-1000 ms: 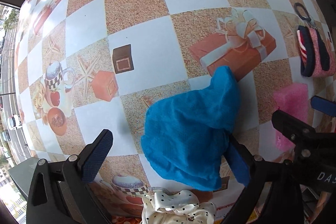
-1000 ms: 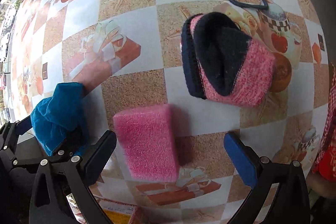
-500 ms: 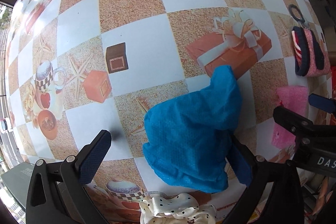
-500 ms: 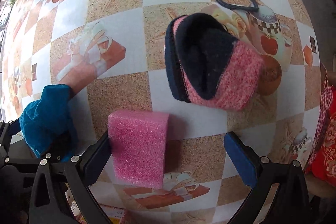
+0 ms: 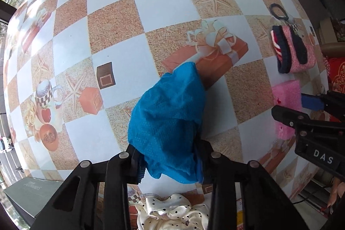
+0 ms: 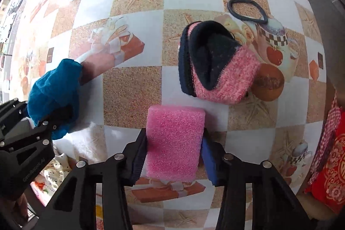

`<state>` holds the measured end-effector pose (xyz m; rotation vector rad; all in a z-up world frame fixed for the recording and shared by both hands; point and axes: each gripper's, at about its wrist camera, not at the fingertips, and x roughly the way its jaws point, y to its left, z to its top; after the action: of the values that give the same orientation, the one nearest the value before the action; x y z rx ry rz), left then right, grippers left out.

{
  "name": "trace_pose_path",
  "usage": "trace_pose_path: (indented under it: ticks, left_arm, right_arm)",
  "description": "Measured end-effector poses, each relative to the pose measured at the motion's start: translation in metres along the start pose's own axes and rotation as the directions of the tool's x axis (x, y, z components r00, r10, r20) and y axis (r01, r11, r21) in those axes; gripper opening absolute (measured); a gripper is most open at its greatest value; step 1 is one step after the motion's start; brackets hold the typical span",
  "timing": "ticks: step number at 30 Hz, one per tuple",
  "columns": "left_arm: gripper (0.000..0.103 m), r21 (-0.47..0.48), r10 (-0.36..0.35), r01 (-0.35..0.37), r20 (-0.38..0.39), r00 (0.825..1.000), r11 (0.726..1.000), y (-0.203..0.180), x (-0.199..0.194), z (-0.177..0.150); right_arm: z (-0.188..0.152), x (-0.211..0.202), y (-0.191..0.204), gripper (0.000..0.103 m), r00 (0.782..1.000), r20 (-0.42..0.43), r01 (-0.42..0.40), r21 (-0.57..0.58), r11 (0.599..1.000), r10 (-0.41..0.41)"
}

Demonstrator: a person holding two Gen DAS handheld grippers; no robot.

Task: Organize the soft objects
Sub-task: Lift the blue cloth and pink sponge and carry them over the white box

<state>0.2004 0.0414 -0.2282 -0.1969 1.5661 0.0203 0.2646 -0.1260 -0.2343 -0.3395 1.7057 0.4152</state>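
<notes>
My left gripper [image 5: 170, 165] is shut on a crumpled blue cloth [image 5: 168, 113], which droops forward over the patterned tablecloth; the cloth also shows at the left of the right wrist view [image 6: 54, 92]. My right gripper [image 6: 172, 158] is shut on a pink sponge block [image 6: 174, 141], gripped by its two long sides; the sponge also shows at the right of the left wrist view [image 5: 284, 96]. A folded pink and black fuzzy sock [image 6: 215, 66] lies just beyond the sponge.
A black hair tie [image 6: 248, 10] lies past the sock. A cream polka-dot scrunchie [image 5: 172, 210] lies under my left gripper near the table's front edge. A grey box [image 5: 28, 193] sits at the lower left. Red patterned fabric [image 6: 330, 161] hangs off the right edge.
Both grippers have closed: the left on the blue cloth, the right on the pink sponge. Both were open around these things before.
</notes>
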Motion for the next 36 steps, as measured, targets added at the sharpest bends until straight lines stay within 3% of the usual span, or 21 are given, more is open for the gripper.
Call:
trace_pose_path:
  ticks: [4,11,26,36]
  left_arm:
    - [0.037,-0.022,0.007,-0.006,0.042,0.999,1.000,0.007,-0.014,-0.008]
    - [0.037,-0.049,0.013,-0.008,0.102,0.995,0.999,0.019,-0.048,-0.024]
    - [0.037,-0.134,0.032,-0.008,0.179,0.983,0.991,0.029,-0.103,-0.071]
    - [0.037,-0.163,0.030,0.005,0.212,0.977,0.987,0.048,-0.127,-0.117]
  right_arm:
    - [-0.004,-0.012,-0.015,0.048,0.998,0.030,-0.056,0.036,0.998,0.055]
    - [-0.012,-0.035,-0.008,0.048,0.993,0.067,-0.094,0.007,0.996,0.094]
    - [-0.012,-0.092,0.086,0.048,0.975,0.116,-0.168,-0.164,0.972,0.188]
    - [-0.037,-0.110,0.142,0.048,0.970,0.117,-0.179,-0.259,0.949,0.215]
